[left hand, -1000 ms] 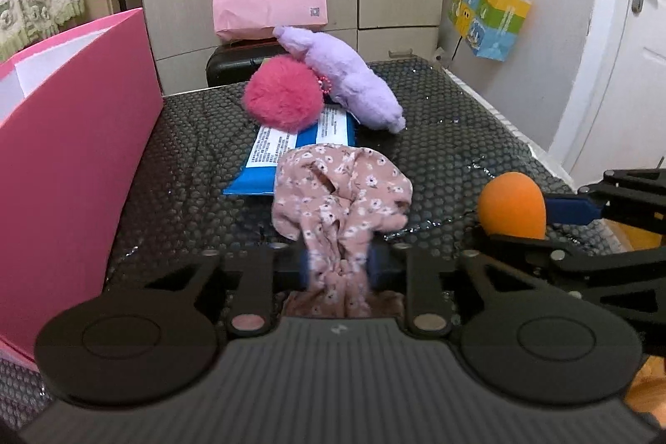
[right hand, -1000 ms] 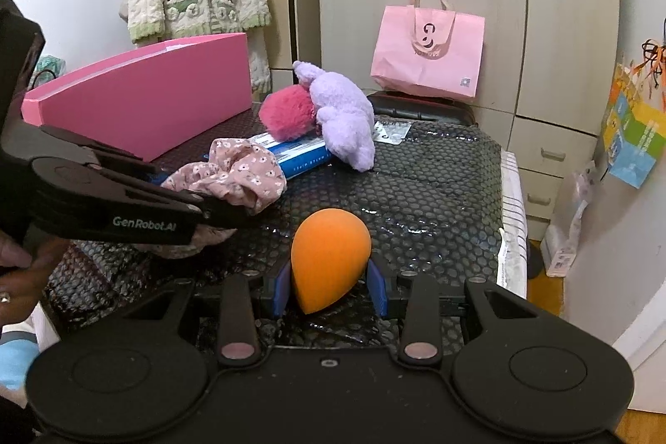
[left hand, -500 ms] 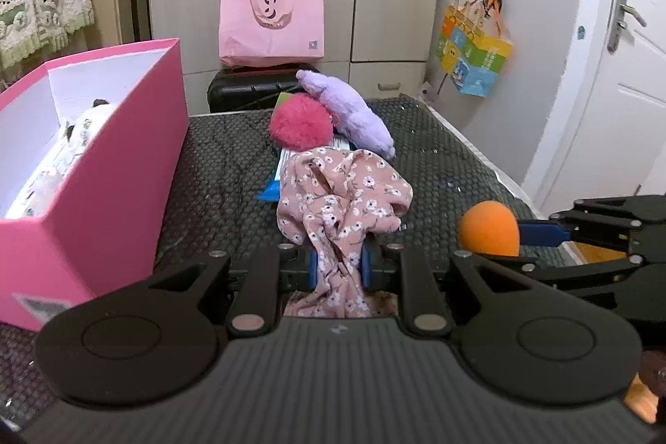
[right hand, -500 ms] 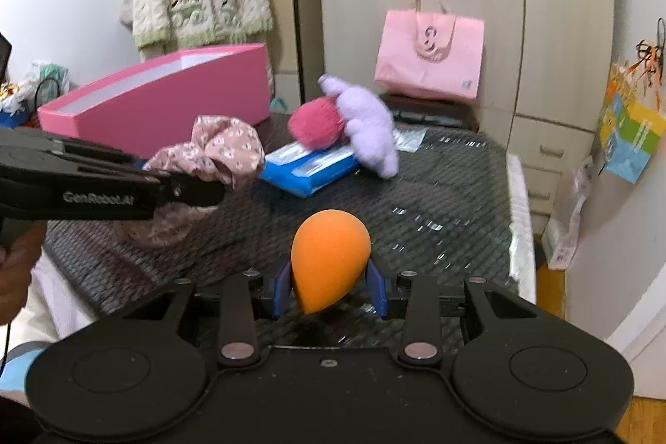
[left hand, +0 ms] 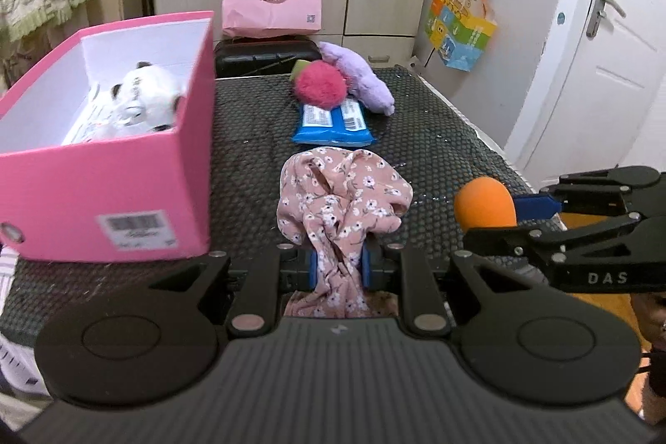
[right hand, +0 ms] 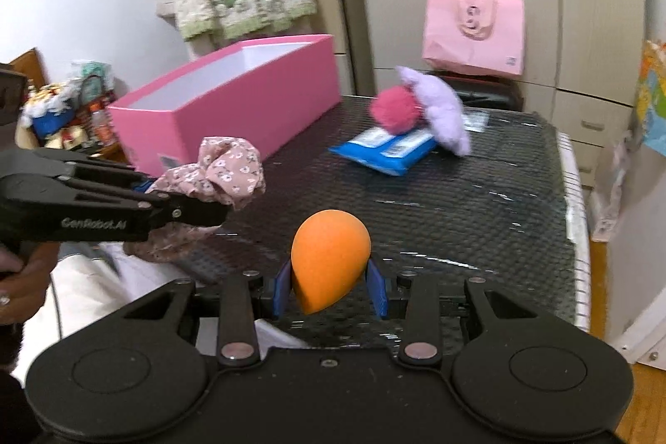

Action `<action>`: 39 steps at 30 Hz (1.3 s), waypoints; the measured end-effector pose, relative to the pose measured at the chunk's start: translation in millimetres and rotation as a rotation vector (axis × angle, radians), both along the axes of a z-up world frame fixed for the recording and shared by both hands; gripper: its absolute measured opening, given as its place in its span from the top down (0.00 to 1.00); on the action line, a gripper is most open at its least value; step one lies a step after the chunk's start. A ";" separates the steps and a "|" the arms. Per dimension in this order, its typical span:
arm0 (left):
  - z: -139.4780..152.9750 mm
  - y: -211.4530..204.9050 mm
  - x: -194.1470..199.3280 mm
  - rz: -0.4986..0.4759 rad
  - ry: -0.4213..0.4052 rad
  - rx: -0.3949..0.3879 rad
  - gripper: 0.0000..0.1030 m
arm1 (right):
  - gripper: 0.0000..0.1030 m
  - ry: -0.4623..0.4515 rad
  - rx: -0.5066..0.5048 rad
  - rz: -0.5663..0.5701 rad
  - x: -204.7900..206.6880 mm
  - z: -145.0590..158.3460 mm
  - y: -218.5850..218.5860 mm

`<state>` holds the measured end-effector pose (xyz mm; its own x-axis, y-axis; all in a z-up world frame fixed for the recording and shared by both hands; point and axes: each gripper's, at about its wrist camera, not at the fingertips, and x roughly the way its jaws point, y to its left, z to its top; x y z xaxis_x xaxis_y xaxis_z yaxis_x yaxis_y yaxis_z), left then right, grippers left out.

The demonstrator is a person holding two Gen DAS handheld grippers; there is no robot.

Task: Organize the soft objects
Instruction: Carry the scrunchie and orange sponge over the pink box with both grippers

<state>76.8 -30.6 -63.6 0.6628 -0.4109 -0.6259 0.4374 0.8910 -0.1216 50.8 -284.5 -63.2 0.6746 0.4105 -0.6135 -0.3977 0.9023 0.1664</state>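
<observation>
Both tools were loaded and held up off the black mat (left hand: 249, 161). The left gripper (left hand: 336, 266) was clamped hard on a bunched floral scrunchie (left hand: 341, 202), cloth spilling above and below the pads. The right gripper (right hand: 331, 288) was pinched partway on an orange sponge egg (right hand: 331, 256), blunt end up, point down.

The pink box (left hand: 104, 194) stood open to the left of both claws, long axis running away toward the cupboards, a white plush toy (left hand: 137, 102) already lying in it. The left hand was clearly the nearer one; the right had the scrunchie hand between it and the box. My guess: scrunchie goes in first, over the near short wall.

Compared with a second earlier, both hands had risen and drawn back, so the box's inside now showed where only its side wall had. Grips unchanged.

Left on the mat, well beyond: pink pompom (left hand: 320, 84), purple plush (left hand: 362, 78), blue wipes pack (left hand: 333, 123), touching one another.
</observation>
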 end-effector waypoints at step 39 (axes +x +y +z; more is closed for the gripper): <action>73.4 140.6 179.8 0.156 0.074 -0.018 0.82 | 0.59 -0.233 -0.228 0.320 168.6 81.8 184.8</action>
